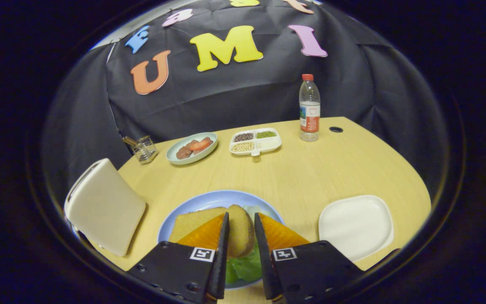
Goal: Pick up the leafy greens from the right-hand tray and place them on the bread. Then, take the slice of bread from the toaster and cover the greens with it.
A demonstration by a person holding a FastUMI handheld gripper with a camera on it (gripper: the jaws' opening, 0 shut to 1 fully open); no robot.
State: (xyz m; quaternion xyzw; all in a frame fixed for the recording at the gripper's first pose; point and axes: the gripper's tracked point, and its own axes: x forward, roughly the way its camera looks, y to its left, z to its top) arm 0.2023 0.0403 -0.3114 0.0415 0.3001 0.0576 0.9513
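My gripper (241, 216) is shut on a slice of bread (240, 232), which stands on edge between the two fingers with its brown crust showing. It hangs over a blue plate (209, 200). On the plate lies another slice of bread (189, 221), partly hidden by the left finger. Leafy greens (244, 267) lie on the plate right under the held slice, between the fingers. The white right-hand tray (355, 226) sits bare beside the right finger. A white toaster (104, 207) stands to the left of the plate.
Beyond the plate are a pale green dish (192, 147) with food pieces, a divided white tray (255, 142) of grains, a water bottle (309, 108) and a small clear holder (142, 148). A round hole (336, 129) is in the tabletop near the bottle.
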